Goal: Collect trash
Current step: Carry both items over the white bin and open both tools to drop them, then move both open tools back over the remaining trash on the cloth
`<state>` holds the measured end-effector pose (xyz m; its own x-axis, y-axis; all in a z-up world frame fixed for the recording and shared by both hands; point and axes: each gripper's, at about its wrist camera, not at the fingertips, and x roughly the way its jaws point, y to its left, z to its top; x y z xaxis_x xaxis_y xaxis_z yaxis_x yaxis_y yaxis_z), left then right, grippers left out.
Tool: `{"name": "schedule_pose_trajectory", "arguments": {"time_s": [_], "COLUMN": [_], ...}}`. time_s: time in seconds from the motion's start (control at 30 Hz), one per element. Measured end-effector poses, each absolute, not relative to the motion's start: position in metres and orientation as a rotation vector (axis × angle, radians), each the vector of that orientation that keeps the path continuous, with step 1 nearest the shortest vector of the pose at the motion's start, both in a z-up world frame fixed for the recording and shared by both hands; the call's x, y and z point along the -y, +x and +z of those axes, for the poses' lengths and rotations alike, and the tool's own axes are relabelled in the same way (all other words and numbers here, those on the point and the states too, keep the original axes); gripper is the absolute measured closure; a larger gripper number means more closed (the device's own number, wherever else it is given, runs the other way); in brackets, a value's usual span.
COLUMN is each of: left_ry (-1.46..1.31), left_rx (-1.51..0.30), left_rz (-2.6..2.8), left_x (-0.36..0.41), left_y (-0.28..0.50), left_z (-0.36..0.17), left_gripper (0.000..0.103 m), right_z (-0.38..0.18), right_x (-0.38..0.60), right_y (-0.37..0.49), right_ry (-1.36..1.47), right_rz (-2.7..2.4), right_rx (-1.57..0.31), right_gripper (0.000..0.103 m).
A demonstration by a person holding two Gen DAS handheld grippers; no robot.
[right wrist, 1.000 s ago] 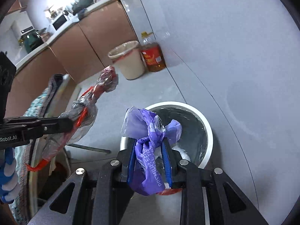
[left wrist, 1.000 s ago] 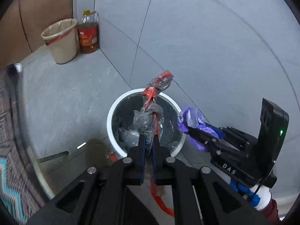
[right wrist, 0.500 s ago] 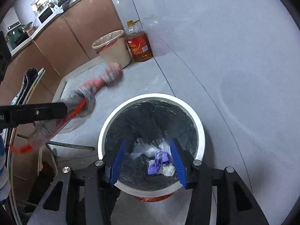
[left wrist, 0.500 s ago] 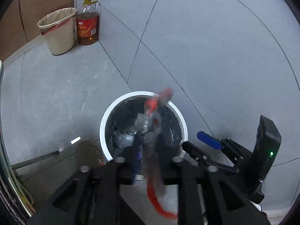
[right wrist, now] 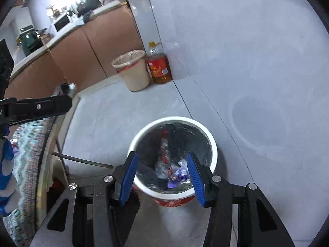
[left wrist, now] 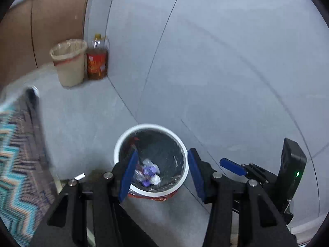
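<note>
Fingers of the left gripper [left wrist: 162, 173] stood wide apart and empty above the white trash bin [left wrist: 123, 142], where a purple wrapper [left wrist: 149, 169] lay among clear plastic scraps on the dark liner. Nearby, the right gripper [left wrist: 232, 166] also showed its blue pads parted.

From the right wrist, the right gripper [right wrist: 162, 177] gaped empty over the same bin [right wrist: 213, 144], a red-and-clear bag [right wrist: 164, 148] resting inside. Dropping looked finished; next likely called for turning away to seek more trash.

No text can be read; the red label on the oil bottle [right wrist: 159, 66] is too blurred.
</note>
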<state>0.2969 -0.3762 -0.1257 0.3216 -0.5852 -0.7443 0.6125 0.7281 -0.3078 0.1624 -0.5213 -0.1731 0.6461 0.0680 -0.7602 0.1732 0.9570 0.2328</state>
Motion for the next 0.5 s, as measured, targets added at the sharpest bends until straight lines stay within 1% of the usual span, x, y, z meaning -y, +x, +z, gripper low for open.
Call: {"name": "schedule_pose_trajectory", "arguments": {"time_s": [0.2,0.5], "left_ry": [0.071,0.065], "left_rx": [-0.855,-0.696], "left_rz": [-0.782,-0.702], "left_x": [0.329,0.216], "left_y": [0.25,0.182], "left_z": [-0.07,-0.009], "left_gripper": [0.054,0.054], "right_z": [-0.119,-0.044], "right_x": [0.49,0.426], "right_y": [0.124,0.079], "right_ry": [0.275,0.21], "right_rz": [-0.024,0.077], "right_rx": [-0.764,-0.609], "right_gripper": [0.056,0.056]}}
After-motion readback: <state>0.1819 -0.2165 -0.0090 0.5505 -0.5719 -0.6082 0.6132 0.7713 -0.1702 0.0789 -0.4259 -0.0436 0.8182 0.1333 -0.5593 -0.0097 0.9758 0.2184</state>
